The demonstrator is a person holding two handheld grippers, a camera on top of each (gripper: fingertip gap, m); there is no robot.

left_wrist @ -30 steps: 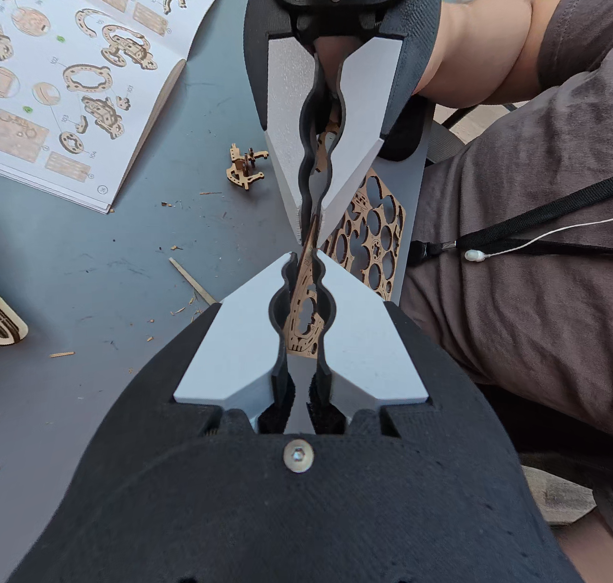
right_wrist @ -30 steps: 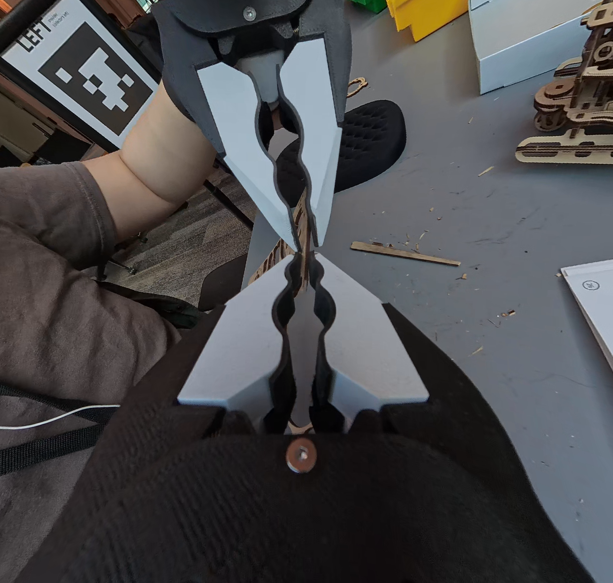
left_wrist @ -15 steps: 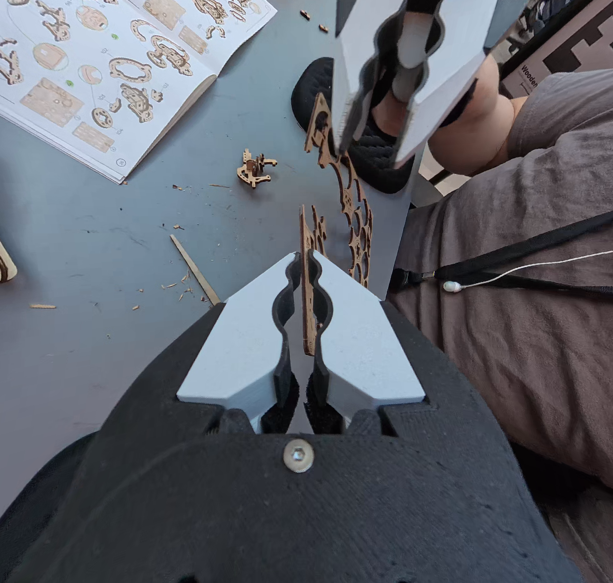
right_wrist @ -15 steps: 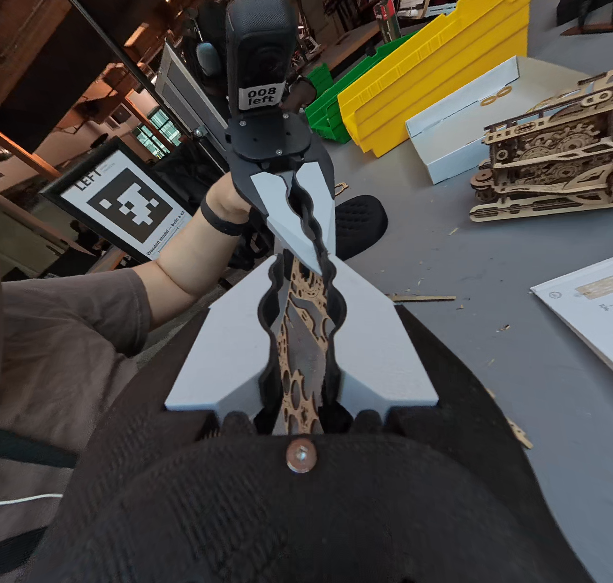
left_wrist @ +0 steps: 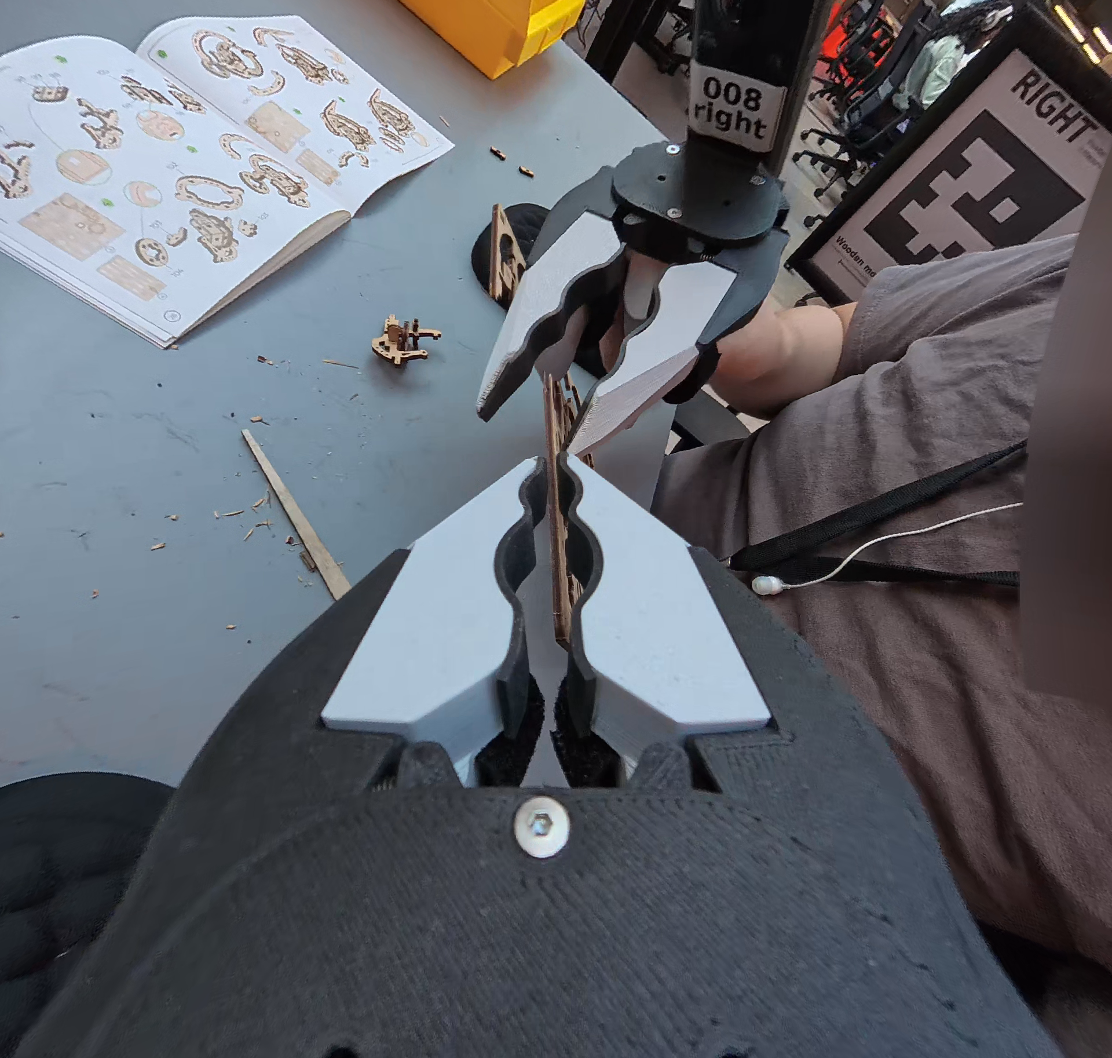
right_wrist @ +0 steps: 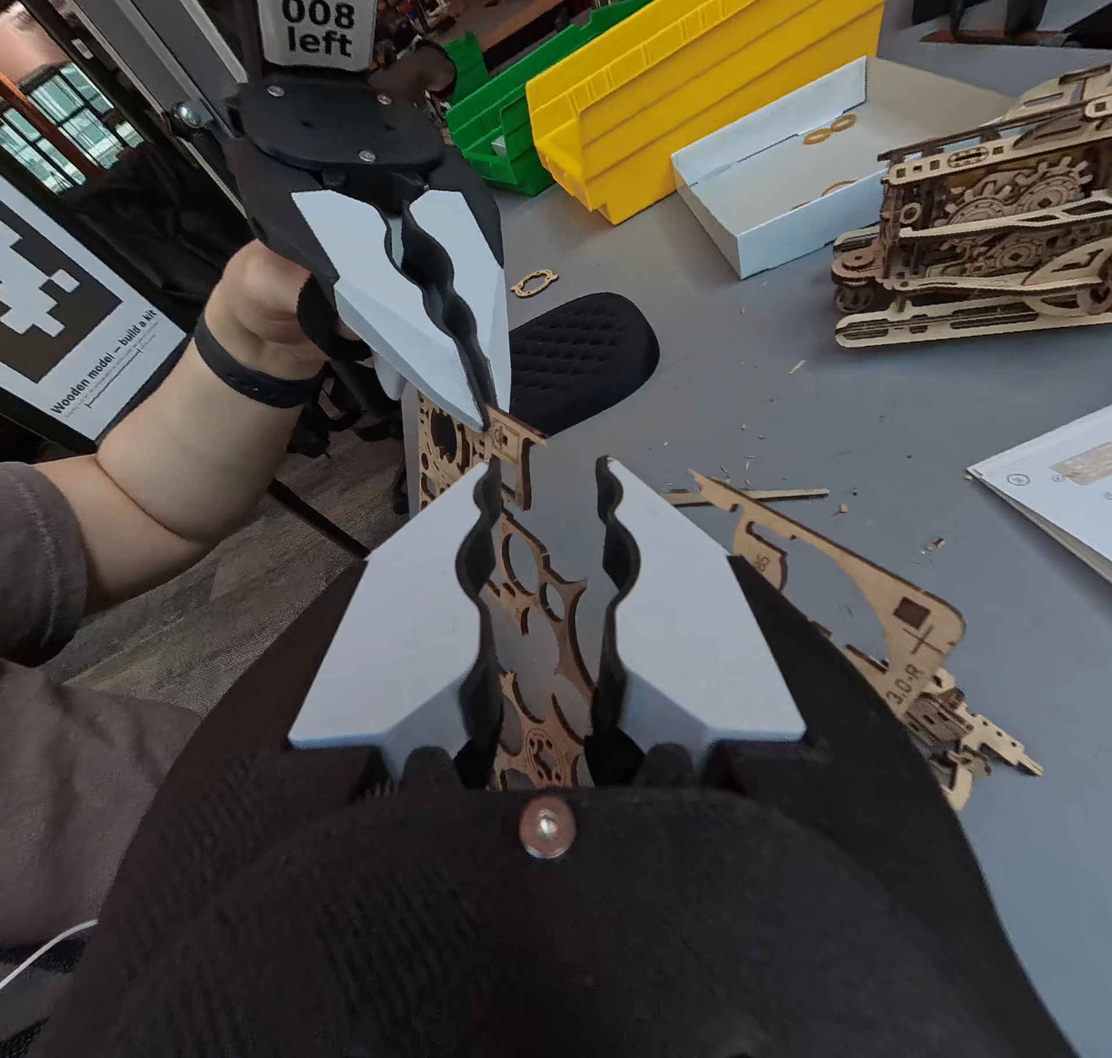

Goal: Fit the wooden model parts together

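Lower part of the wooden sheet [right_wrist: 529,601] behind the right gripper [right_wrist: 547,469], perhaps.

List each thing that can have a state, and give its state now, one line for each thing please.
left gripper: shut on the wooden parts sheet.
right gripper: open, holding nothing.
wooden parts sheet: held edge-up over the table edge, many holes punched out.
instruction booklet: lying open.
large wooden model: assembled, standing on the table.
white box: open, nearly empty.
small wooden subassembly: lying loose on the table.

Bright, even light — soft shadows, sharp, edges fisheye-warped.
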